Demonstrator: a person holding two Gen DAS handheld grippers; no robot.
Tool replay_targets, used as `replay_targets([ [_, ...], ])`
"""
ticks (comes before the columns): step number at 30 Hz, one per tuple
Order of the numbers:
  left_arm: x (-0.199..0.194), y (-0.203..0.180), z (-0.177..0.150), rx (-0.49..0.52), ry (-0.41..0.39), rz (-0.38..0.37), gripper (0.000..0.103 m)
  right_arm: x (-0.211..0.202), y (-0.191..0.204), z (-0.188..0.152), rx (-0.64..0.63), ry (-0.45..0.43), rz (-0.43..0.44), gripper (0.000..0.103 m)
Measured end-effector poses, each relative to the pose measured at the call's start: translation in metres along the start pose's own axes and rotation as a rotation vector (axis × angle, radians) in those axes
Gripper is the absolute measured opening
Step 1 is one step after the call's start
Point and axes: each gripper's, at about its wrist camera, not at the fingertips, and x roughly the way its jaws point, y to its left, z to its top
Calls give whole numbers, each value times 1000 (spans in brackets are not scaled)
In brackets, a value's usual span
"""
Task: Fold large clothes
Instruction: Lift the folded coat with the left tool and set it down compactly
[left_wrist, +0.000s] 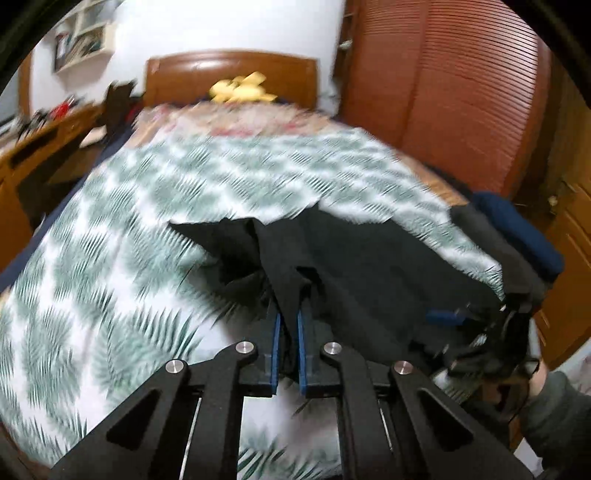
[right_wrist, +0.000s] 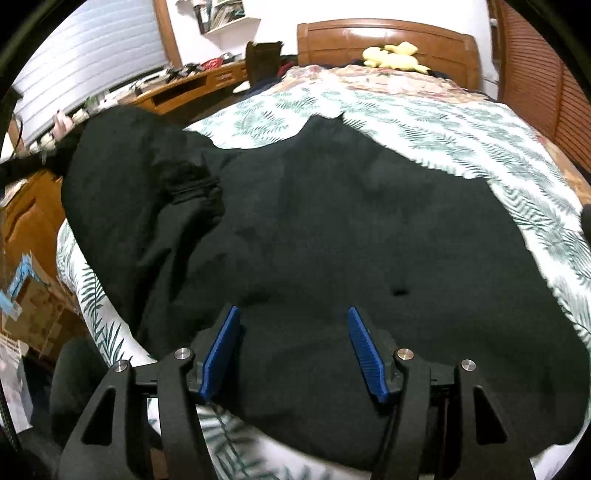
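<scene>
**Left gripper clamped on black garment; right gripper open above it**

Location: a bed covered by a white sheet printed with green fern leaves. A wooden headboard stands at the far end, with a yellow plush toy lying just in front of it. A wooden desk runs along the left of the bed, and a slatted brown wardrobe stands to the right.

Task item: one large black garment lies spread across the near half of the bed. Its near hem reaches the bed's front edge. In the right wrist view its left portion is raised off the sheet in a bunched fold toward the upper left of the frame.

Left gripper: the blue pads are drawn nearly together with a strip of the black garment pinched between them. The fabric rises out of the jaws and fans away toward the right, clear of the sheet. The left wrist view is motion-blurred, so finer detail of the fold cannot be read.

Right gripper: the jaws stand well apart, with black cloth visible in the gap. The pads do not press on it. Whether the fingertips touch the cloth cannot be told.

Other: folded dark clothes, one navy, sit at the bed's right edge. A hand in a grey-green sleeve appears at the lower right of the left wrist view.
</scene>
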Motion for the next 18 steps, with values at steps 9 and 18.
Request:
replay_targets([
  [9, 34, -130, 60, 245, -48, -161, 7, -69, -51, -33, 72, -52, -135, 63],
  [18, 95, -235, 66, 352, 40, -371, 7, -132, -87, -81, 189, -50, -265, 63],
])
